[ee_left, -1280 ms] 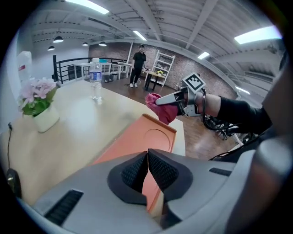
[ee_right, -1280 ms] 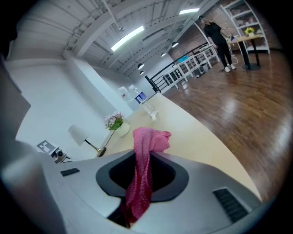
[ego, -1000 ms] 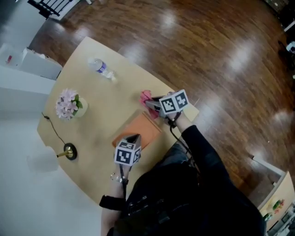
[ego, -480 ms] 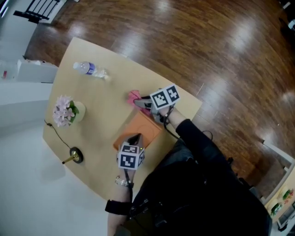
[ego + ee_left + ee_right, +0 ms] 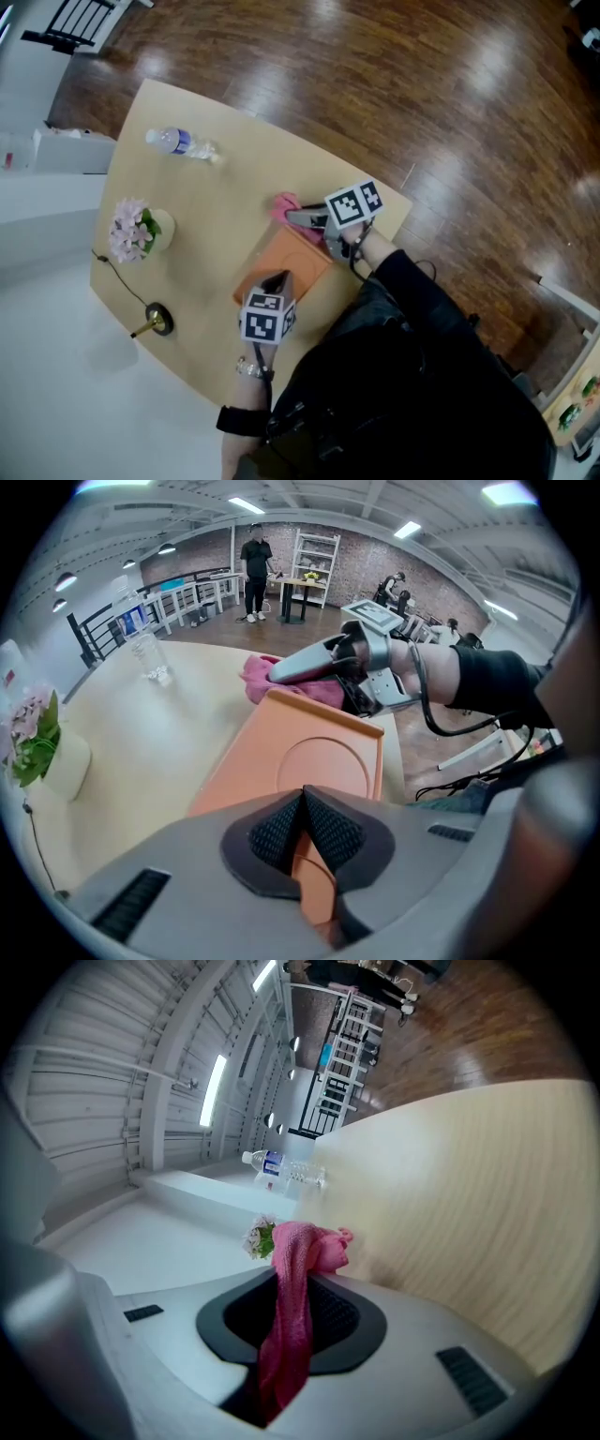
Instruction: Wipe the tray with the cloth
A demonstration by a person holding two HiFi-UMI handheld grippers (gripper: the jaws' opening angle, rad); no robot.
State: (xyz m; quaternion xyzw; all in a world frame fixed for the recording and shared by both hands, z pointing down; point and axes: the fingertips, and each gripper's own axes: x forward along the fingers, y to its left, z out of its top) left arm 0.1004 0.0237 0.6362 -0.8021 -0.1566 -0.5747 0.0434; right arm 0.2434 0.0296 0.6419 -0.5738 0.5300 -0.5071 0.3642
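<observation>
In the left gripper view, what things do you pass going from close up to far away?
Flat orange tray, crumpled pink cloth, clear plastic bottle, person in black far off.

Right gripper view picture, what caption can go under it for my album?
The right gripper clamps a pink cloth, with the tan table and a water bottle beyond.

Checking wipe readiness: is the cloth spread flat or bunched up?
Bunched up. The pink cloth hangs as a crumpled strip pinched between the right gripper's jaws, with a wad past their tips.
</observation>
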